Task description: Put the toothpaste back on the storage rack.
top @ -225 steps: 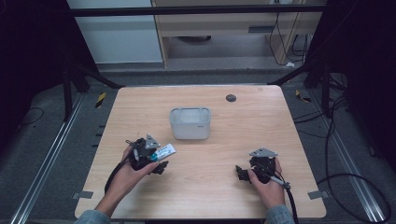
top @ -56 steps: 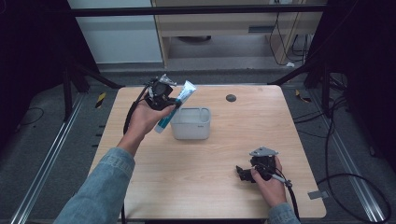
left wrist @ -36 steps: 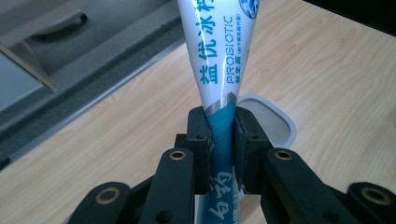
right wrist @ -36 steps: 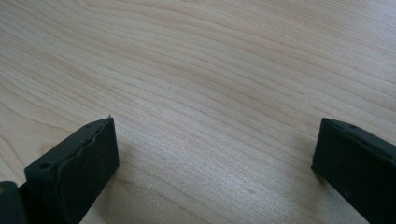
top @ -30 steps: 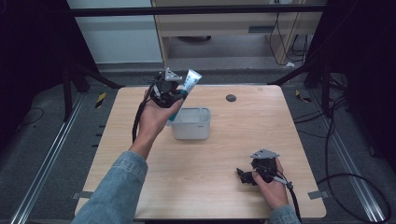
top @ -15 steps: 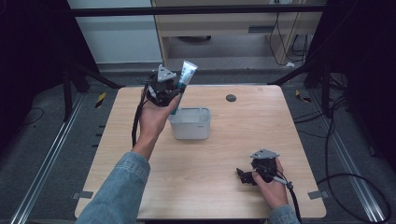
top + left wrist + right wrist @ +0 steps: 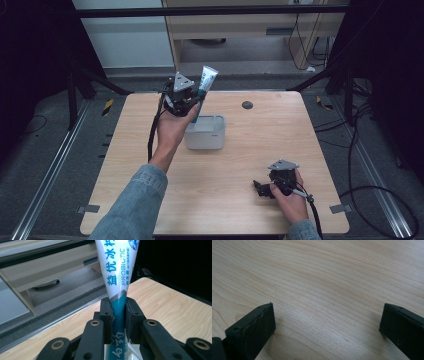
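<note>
2 hand-held grippers show: the left hand-held gripper (image 7: pixel 192 102) clamps a toothpaste tube (image 7: pixel 205 82) upright above the white box (image 7: pixel 206 134), the right hand-held gripper (image 7: pixel 261 188) rests wide-jawed on the tabletop (image 7: pixel 260 132).

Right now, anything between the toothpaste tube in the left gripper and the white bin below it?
Nothing visible. The left gripper is shut on the toothpaste tube, holding it roughly upright above the far left rim of the white bin. The bin's top is open, and the right gripper rests far off, near the table's front edge.
</note>
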{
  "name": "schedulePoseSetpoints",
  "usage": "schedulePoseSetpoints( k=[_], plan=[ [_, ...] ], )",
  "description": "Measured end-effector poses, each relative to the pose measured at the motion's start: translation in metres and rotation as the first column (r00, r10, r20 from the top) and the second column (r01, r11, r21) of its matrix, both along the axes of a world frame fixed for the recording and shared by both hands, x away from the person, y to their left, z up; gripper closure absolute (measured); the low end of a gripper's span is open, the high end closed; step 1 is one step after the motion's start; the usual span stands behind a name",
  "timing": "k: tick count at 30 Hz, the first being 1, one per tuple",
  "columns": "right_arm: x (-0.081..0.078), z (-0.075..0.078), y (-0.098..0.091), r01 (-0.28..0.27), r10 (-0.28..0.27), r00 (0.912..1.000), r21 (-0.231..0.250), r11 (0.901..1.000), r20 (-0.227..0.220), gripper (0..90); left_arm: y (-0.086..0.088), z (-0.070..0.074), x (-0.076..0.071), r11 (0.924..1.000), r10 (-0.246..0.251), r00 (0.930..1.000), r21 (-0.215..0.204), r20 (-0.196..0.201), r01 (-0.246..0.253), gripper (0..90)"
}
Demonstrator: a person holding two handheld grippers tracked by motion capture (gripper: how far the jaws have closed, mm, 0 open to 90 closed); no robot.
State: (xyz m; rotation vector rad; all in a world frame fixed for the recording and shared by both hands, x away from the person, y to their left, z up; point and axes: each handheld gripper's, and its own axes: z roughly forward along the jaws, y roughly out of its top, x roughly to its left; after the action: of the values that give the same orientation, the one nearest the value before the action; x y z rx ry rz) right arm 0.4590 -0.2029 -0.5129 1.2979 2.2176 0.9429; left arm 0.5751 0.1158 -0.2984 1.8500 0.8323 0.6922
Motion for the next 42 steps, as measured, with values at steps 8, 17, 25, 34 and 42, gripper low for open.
schedulePoseSetpoints(
  k=[8, 17, 25, 34, 42],
  plan=[
    [0.000, 0.000, 0.000, -0.001, 0.001, 1.0000, 0.000, 1.0000, -0.001, 0.4, -0.002, -0.007, 0.000, 0.9979, 0.024, 0.9994, -0.060, 0.024, -0.022, 78.0],
    [0.000, 0.000, 0.000, -0.002, 0.002, 1.0000, -0.001, 1.0000, 0.001, 0.4, -0.003, -0.015, 0.002, 0.9963, 0.046, 0.9985, -0.074, 0.031, -0.044, 78.0],
    [0.000, 0.000, 0.000, -0.005, 0.005, 1.0000, -0.001, 1.0000, 0.002, 0.4, -0.002, -0.024, 0.003, 0.9924, 0.031, 0.9994, -0.120, 0.018, -0.028, 77.9],
    [0.000, 0.000, 0.000, -0.006, 0.006, 1.0000, -0.001, 1.0000, 0.001, 0.4, -0.004, -0.029, 0.010, 0.9913, 0.028, 0.9994, -0.129, 0.019, -0.026, 77.9],
    [0.000, 0.000, -0.001, -0.015, 0.015, 0.9999, 0.001, 0.9999, 0.001, 0.4, -0.005, -0.041, 0.022, 0.9925, 0.047, 0.9988, -0.114, 0.014, -0.045, 77.9]
  ],
)
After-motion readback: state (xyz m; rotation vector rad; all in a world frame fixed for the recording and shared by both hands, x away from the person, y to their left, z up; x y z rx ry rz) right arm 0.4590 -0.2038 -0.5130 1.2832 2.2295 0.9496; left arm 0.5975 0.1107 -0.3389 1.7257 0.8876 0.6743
